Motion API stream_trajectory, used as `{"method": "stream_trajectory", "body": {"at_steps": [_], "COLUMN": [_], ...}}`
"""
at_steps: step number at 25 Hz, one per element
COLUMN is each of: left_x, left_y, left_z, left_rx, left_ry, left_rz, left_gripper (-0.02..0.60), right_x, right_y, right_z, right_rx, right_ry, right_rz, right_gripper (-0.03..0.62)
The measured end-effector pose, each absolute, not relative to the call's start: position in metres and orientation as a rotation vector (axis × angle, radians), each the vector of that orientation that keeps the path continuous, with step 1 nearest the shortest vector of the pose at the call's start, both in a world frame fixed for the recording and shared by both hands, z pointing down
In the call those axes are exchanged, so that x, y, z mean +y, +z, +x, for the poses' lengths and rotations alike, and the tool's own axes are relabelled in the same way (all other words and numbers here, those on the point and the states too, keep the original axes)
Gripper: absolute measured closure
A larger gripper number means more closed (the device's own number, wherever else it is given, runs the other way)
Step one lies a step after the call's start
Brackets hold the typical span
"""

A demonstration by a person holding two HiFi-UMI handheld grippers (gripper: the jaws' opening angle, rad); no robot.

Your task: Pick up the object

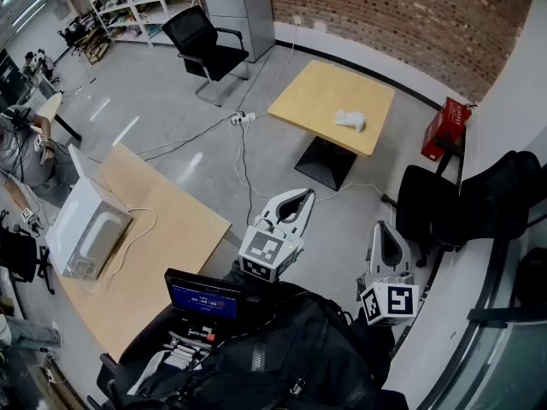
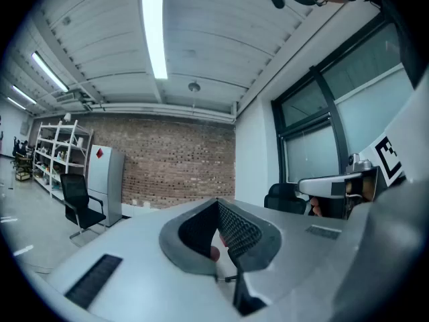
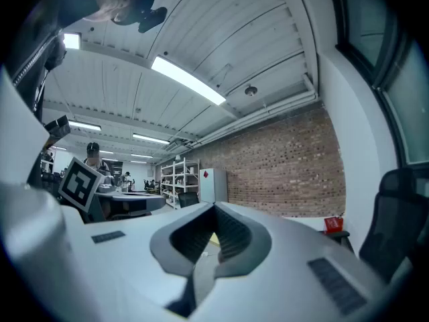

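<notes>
A small white object (image 1: 350, 120) lies on the square light-wood table (image 1: 318, 101) across the floor, far ahead of both grippers. My left gripper (image 1: 304, 195) is held low in front of me, pointing toward that table, with its jaws together and nothing between them. In the left gripper view its ribbed pads (image 2: 236, 228) meet at the tip of the left gripper (image 2: 218, 203). The right gripper (image 1: 385, 227) hangs a little lower and to the right, its jaws also closed and empty. The right gripper (image 3: 214, 208) faces the brick wall in its own view.
A black office chair (image 1: 203, 41) stands at the back, and another black chair (image 1: 444, 203) is close on the right. A red box (image 1: 444, 126) sits by the wall. Cables (image 1: 241, 120) cross the floor. A long desk (image 1: 167, 246) with a microwave (image 1: 90, 229) is on the left.
</notes>
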State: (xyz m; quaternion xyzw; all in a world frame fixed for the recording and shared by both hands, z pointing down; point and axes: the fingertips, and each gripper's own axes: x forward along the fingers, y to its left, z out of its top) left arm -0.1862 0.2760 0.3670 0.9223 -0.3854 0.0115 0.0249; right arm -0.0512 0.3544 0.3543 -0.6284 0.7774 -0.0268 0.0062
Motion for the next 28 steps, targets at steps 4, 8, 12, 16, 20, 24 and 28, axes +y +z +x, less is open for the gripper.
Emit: {"method": "stream_trajectory", "body": {"at_steps": [4,8,12,16,20,24,28], "left_x": [0.279,0.284,0.291,0.29,0.288,0.281,0.272], "left_y": [0.373,0.371,0.381,0.391,0.398,0.4,0.414], "left_z": [-0.176,-0.168,-0.161,-0.158,-0.154,-0.151,-0.145], "left_rx": [-1.202,-1.22,-1.191,-1.22,-1.226,-1.197,-1.189], "left_ry": [0.029,0.001,0.012,0.033,0.052,0.092,0.112], "left_rz": [2.854,2.852,2.807,2.774,2.755,2.757,2.746], "left_gripper": [0.581,0.581,0.581,0.581,0.581,0.581,0.581], "right_x": [0.358,0.362,0.366,0.37,0.37,0.36,0.352], "right_y": [0.361,0.366,0.376,0.384,0.393,0.394,0.407], "right_z": [-0.041,-0.031,-0.026,-0.017,-0.01,-0.012,-0.005], "right_rx": [2.441,2.453,2.469,2.462,2.453,2.445,2.423], "right_ry": [-0.096,-0.123,-0.161,-0.202,-0.241,-0.283,-0.324], "right_rz": [-1.96,-1.955,-1.938,-1.913,-1.913,-1.918,-1.918], "right_gripper": [0.589,0.589,0.589,0.589,0.589,0.589,0.589]}}
